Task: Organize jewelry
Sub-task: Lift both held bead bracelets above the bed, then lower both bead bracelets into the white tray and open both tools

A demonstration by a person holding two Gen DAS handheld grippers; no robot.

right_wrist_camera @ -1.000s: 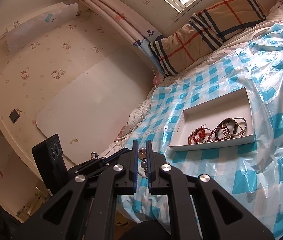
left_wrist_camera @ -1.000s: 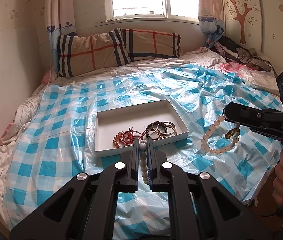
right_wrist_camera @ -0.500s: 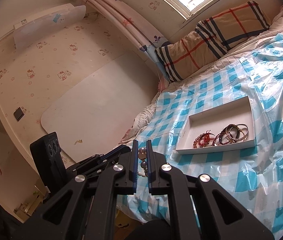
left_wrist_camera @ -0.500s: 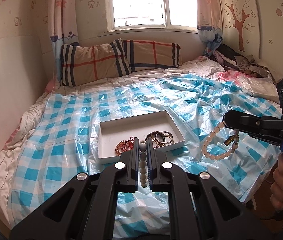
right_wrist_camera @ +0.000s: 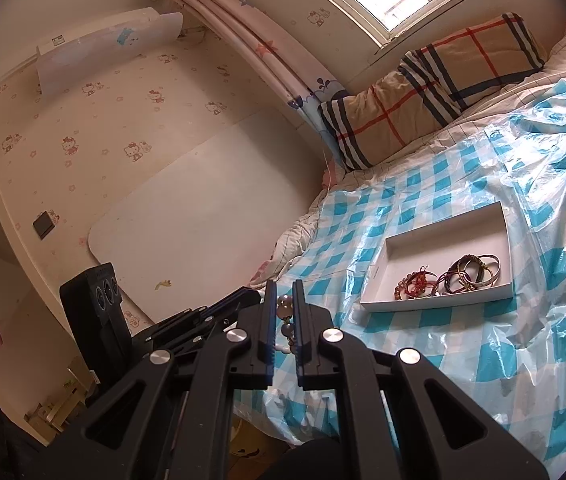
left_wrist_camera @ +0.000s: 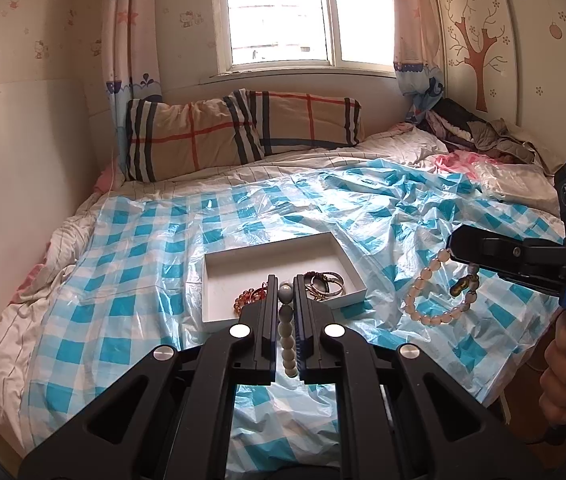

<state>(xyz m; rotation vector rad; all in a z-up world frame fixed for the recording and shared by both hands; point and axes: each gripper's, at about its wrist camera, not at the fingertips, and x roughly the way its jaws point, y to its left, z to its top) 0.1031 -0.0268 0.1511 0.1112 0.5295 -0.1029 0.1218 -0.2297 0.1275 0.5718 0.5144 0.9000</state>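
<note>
The white tray is taken as the landmark; it lies on the blue-checked plastic sheet spread over the bed. Inside it, along the near wall, a red beaded bracelet is seen at the left and a cluster of bangles at the right; the far part of the tray is bare.

Nearer than the tray and in line with its near wall, the left claw is held above the sheet, narrowed onto a pale bead strand that hangs down between its fingers. To the right of the tray and also above the sheet, the right claw is closed on a translucent bead bracelet, which dangles as an open loop with a small dark charm on it.

The step in hand is judged to be the carry: both pieces are lifted and neither has been set down yet. For the next move, each claw would need to be brought over the tray, lowered close to its floor, and opened only there, preferably over the bare far part, so that the hanging loops are not draped across the wall or tangled with the pieces already inside.
</note>
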